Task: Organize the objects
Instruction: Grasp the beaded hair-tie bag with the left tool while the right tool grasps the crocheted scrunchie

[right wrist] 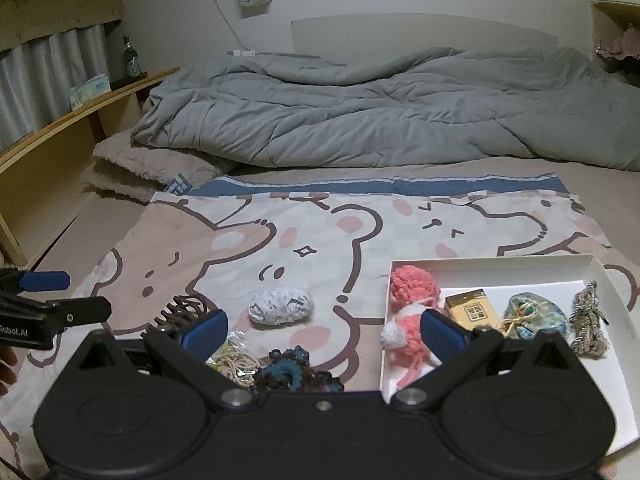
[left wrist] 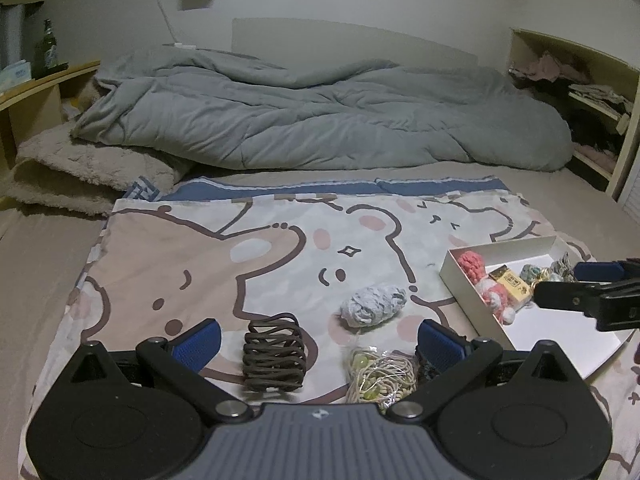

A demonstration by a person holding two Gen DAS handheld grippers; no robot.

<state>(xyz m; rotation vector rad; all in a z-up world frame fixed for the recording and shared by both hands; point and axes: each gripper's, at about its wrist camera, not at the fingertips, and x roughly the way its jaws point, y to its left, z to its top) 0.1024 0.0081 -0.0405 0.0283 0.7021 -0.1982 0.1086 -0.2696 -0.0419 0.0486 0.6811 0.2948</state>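
A white tray (right wrist: 496, 271) lies on the cartoon-print cloth (left wrist: 192, 264) at the right; it holds pink yarn pompoms (right wrist: 414, 286), a small tan box (right wrist: 472, 312), a teal pouch (right wrist: 536, 318) and a braided cord (right wrist: 588, 320). On the cloth lie a brown wire hair claw (left wrist: 274, 354), a grey-white scrunchie (left wrist: 374, 304), a bagged bead string (left wrist: 378, 374) and a dark teal scrunchie (right wrist: 292, 370). My left gripper (left wrist: 318, 344) is open and empty over the claw and the bag. My right gripper (right wrist: 324, 330) is open and empty between the dark scrunchie and the tray.
A rumpled grey duvet (left wrist: 320, 112) and a folded fleece blanket (left wrist: 88, 168) lie behind the cloth. Wooden shelves stand left (left wrist: 36, 92), with a green bottle (left wrist: 48, 48), and right (left wrist: 580, 92).
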